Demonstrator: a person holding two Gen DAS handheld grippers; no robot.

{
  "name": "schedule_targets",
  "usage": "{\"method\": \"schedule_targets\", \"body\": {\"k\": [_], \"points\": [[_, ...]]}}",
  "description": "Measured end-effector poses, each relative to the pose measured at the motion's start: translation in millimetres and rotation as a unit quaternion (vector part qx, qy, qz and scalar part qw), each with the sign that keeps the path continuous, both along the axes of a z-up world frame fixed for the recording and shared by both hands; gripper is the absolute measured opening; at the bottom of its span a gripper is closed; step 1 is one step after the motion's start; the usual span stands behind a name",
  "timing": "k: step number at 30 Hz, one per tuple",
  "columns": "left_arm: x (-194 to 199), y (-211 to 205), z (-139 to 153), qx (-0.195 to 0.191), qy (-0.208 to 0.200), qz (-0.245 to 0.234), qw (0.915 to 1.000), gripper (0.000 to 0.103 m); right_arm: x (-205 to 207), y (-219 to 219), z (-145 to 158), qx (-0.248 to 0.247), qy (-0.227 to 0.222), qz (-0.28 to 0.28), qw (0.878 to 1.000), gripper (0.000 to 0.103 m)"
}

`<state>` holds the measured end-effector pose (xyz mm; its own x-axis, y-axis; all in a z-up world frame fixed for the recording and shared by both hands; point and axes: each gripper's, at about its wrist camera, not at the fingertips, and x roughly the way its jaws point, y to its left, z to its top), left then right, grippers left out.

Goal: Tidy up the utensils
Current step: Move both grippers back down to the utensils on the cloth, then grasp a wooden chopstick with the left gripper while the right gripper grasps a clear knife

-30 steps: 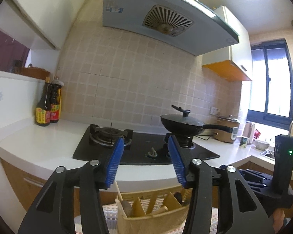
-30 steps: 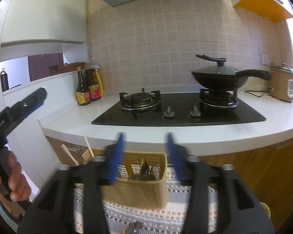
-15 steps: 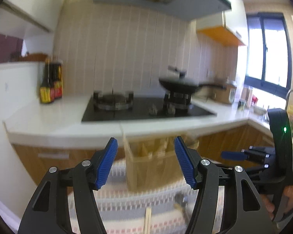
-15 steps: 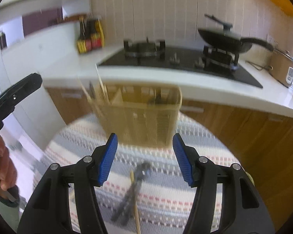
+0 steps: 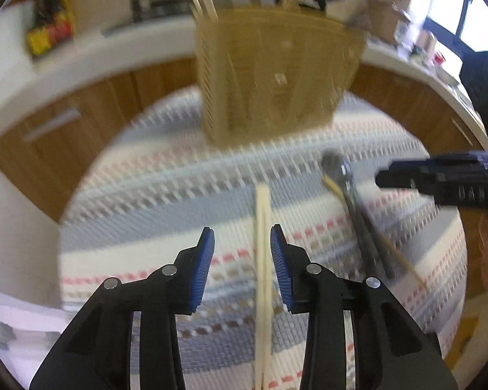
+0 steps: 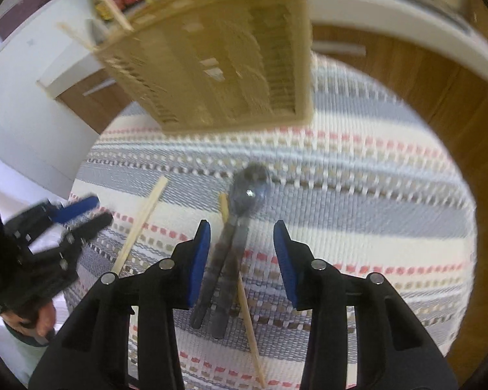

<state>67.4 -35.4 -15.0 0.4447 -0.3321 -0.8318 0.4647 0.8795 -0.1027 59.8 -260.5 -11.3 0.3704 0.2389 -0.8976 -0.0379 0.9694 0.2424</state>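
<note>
Blur smears both views, so fine detail is hard to read. Nearest, the left gripper (image 5: 242, 253) points down with its blue-padded jaws narrowed, having just been closing; a pale wooden chopstick (image 5: 263, 260) lies on the mat between the pads, nearer the right one, and I cannot tell whether that pad touches it. Its lower end runs out of frame. The right gripper (image 6: 242, 253) likewise tilts down, jaws partly open after closing in, straddling a grey metal spoon (image 6: 244, 214) whose two dark handle-like shapes may be one handle doubled by blur; neither pad presses it. A second thin wooden chopstick (image 6: 240, 279) crosses under the spoon, partly hidden by it

All lie on a woven mat striped grey, cream and red (image 6: 358, 195), which covers a round surface. Further back on it stands a tan slotted plastic utensil holder (image 5: 276, 78), with chopsticks sticking out at its top, cut off by the frame. Behind are wooden cabinet fronts (image 5: 65, 123) under a white countertop (image 5: 120, 52), with bottles there blurred beyond reading
</note>
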Motion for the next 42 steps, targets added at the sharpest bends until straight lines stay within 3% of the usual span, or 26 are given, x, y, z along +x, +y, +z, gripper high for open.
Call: {"method": "schedule_targets", "body": {"k": [3,7,16,26,30,37,40,42], "points": [[4,-4,-12,0.012,0.018,-0.018,0.9996,0.034,7,-5,-14,0.027,0.025,-0.002,0.999,0.033],[5,-8,-18,0.022,0.033,-0.029,0.9988,0.034,14,-3,-25,0.024,0.043,0.001,0.999,0.024],[7,-19,-25,0.049,0.039,-0.028,0.9976,0.031,9,14,-32,-0.017,0.048,0.027,0.998,0.022],[17,-40,-29,0.070,0.043,-0.032,0.9961,0.032,34,52,-38,-0.054,0.060,0.046,0.996,0.019],[20,-47,-29,0.076,0.042,-0.036,0.9956,0.032,34,54,-37,-0.037,0.063,0.057,0.996,0.013],[19,-54,-28,0.072,0.039,-0.040,0.9959,0.033,23,32,-26,-0.042,0.053,0.055,0.996,0.013],[20,-52,-29,0.069,0.039,-0.039,0.9961,0.033,23,29,-26,-0.020,0.051,0.049,0.997,0.013],[20,-53,-29,0.070,0.039,-0.040,0.9960,0.033,27,32,-28,-0.036,0.057,0.051,0.996,0.013]]}}
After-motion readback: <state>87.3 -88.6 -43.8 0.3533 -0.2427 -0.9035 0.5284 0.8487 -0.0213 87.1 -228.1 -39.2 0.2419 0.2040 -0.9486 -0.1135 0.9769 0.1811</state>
